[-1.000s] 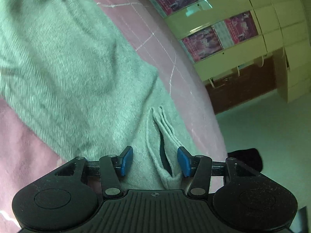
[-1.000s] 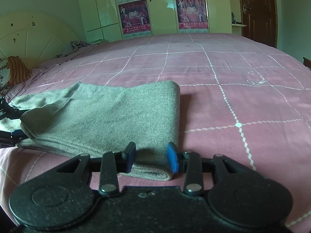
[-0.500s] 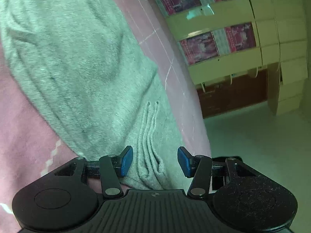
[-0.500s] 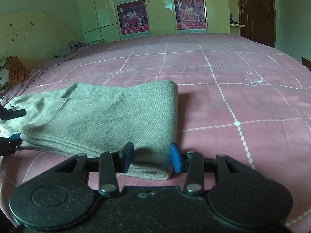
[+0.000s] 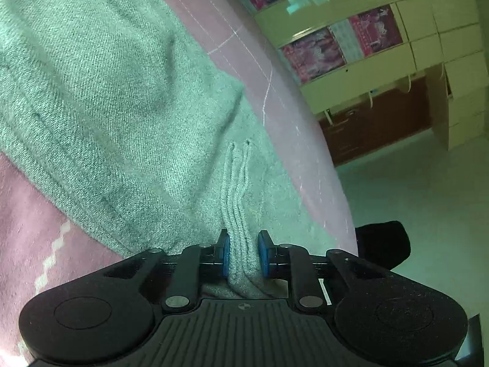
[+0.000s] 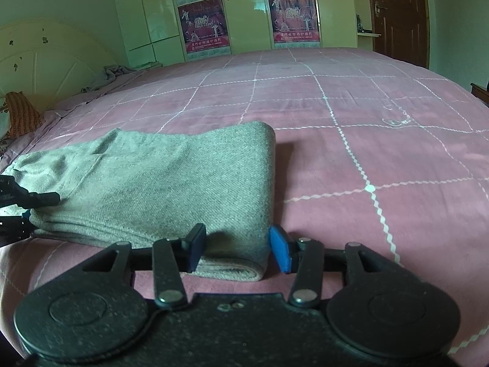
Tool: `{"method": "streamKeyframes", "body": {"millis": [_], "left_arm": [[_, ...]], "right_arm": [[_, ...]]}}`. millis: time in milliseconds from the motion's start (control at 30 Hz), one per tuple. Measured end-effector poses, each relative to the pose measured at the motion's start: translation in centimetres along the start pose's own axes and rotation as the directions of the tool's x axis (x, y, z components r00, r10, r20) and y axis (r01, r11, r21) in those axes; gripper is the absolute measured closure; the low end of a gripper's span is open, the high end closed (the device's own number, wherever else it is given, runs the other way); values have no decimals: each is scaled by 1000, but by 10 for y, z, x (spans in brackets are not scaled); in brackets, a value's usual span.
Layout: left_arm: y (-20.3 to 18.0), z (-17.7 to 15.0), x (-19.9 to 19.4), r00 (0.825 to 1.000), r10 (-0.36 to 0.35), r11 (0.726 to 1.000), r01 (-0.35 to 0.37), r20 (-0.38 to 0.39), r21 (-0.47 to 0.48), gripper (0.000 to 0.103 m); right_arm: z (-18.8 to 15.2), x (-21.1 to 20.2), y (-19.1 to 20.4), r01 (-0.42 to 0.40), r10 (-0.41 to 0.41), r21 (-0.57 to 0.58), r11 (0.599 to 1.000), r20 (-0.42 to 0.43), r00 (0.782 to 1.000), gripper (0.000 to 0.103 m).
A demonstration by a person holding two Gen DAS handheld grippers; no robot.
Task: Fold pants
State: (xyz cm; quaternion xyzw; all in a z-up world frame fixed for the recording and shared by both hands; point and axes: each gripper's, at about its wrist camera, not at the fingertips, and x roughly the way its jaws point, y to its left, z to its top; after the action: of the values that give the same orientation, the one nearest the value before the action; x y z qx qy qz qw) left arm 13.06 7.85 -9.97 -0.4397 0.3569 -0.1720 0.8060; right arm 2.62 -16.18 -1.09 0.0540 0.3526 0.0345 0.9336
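Left tongs [image 5: 243,252] pinching pants [image 5: 116,98]

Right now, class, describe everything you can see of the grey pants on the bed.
The pants are grey, of a woven, twill-like cloth, folded into a flat stack of layers on the pink checked bedspread, with a rounded fold at one end. The left gripper is shut on their bunched layered edge. The right gripper straddles the near corner, its jaws opening, pads not pressing the cloth.
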Motion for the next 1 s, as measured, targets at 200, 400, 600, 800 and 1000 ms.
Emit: {"method": "streamKeyframes", "body": {"millis": [200, 400, 600, 800, 1000], "left_arm": [[-3, 7, -17, 997, -34, 999, 31, 73, 44, 87], [12, 11, -11, 1000, 22, 999, -22, 4, 33, 86], [4, 16, -50, 983, 113, 988, -127, 144, 92, 85], [-42, 28, -56, 982, 61, 945, -115, 179, 307, 85], [-50, 23, -5, 978, 207, 893, -200, 28, 402, 87]], "right_arm": [[9, -8, -1, 11, -11, 19, 1000, 30, 999, 57], [5, 9, -3, 39, -38, 12, 999, -40, 998, 57], [6, 6, -7, 27, -27, 10, 1000, -41, 999, 57], [27, -22, -6, -12, 12, -1, 1000, 114, 993, 89], [10, 22, 6, 42, -45, -103, 994, -27, 999, 97]]}}
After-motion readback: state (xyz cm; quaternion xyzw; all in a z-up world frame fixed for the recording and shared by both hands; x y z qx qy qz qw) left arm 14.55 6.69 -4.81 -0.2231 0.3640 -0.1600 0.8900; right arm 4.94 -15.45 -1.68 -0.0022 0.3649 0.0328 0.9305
